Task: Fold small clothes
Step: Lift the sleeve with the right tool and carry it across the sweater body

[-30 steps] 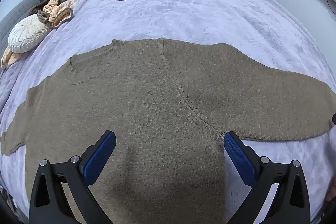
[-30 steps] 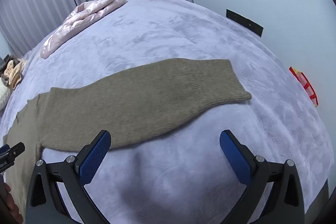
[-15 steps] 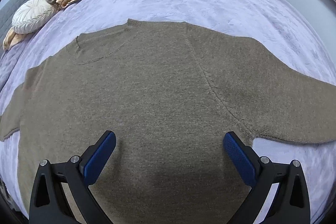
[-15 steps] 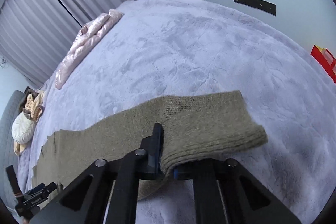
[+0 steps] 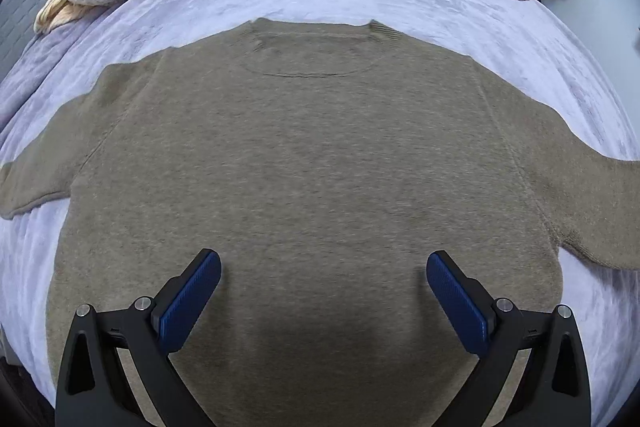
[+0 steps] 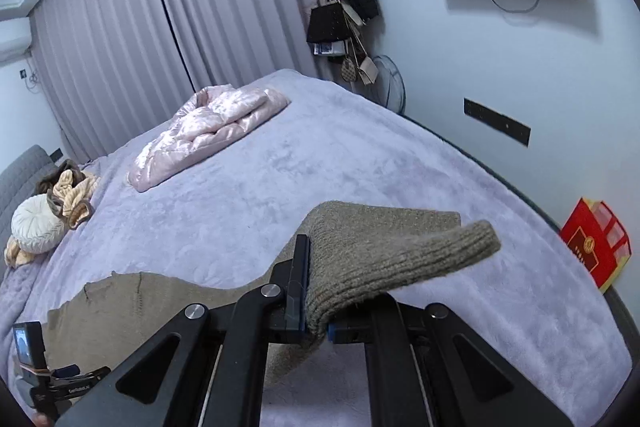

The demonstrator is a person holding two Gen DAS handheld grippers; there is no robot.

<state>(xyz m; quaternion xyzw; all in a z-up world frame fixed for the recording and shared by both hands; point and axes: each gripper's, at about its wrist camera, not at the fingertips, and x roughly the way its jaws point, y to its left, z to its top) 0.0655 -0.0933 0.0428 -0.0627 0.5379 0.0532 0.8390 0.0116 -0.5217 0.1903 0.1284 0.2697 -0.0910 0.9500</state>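
Sleeve pinched in the closed right claw, sweater body toward lower left; left claw wide open, empty, over the hem.

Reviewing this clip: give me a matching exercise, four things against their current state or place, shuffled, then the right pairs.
Things:
1. left gripper
2. right gripper
3. pink quilt
4. sweater body

States:
A. spread flat on the bed
B. shut on the sweater sleeve
C. open above the sweater
D. bunched at the bed's far side

Pairs: 1-C, 2-B, 3-D, 4-A
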